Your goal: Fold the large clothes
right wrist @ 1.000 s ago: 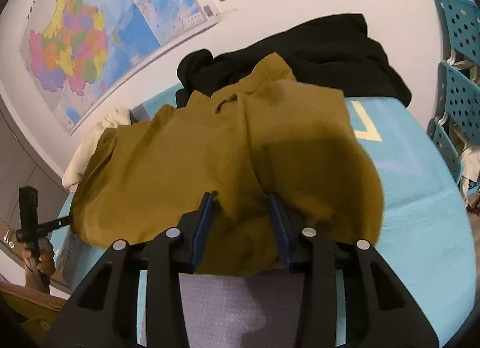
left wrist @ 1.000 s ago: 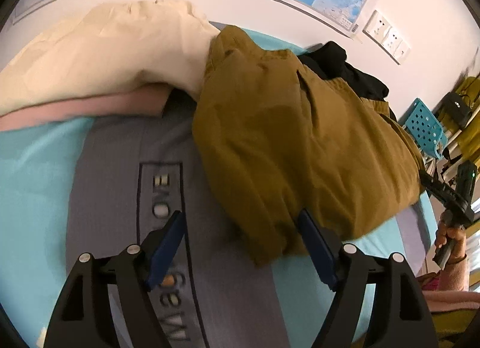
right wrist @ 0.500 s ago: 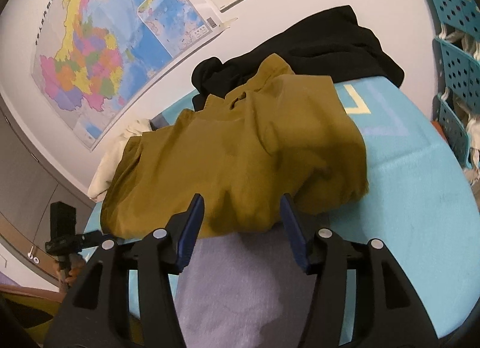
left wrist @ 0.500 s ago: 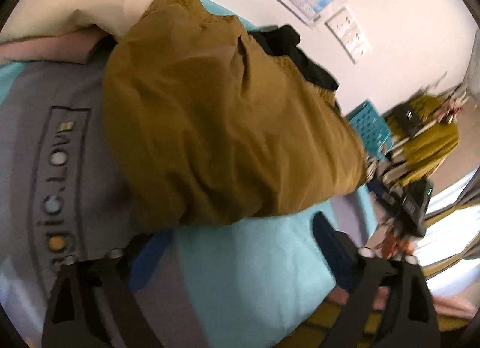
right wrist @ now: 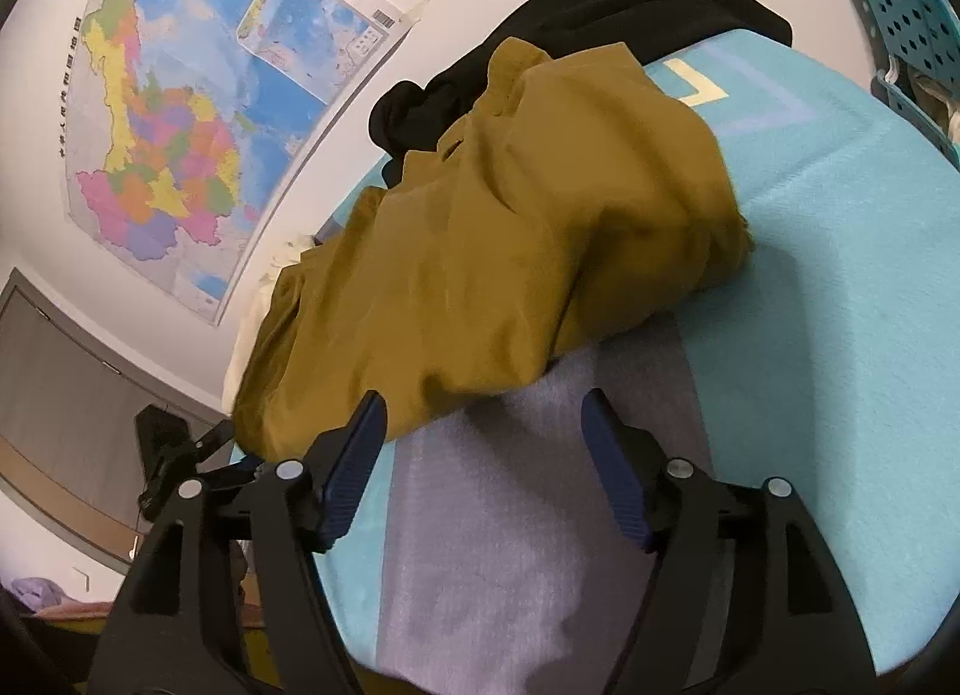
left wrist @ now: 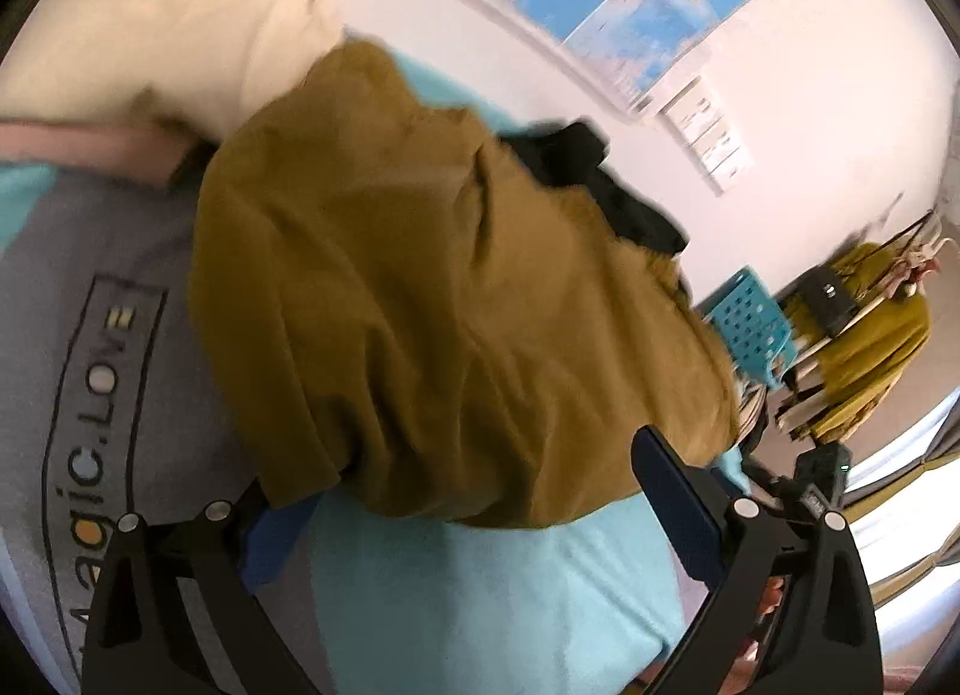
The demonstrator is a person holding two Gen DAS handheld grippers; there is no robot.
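A mustard-brown garment lies bunched in a folded heap on the teal and grey mat. It also shows in the right wrist view. My left gripper is open at the garment's near edge, its left finger tucked under the hem. My right gripper is open and empty just short of the garment's near edge, over the grey part of the mat.
A black garment lies behind the brown one by the wall. Cream and pink clothes are piled at the back left. Teal perforated crates stand at the right. A wall map hangs behind.
My right gripper opened, let go of the brown garment and drew back. My left gripper swung right along the garment's near edge and came close to its hem.
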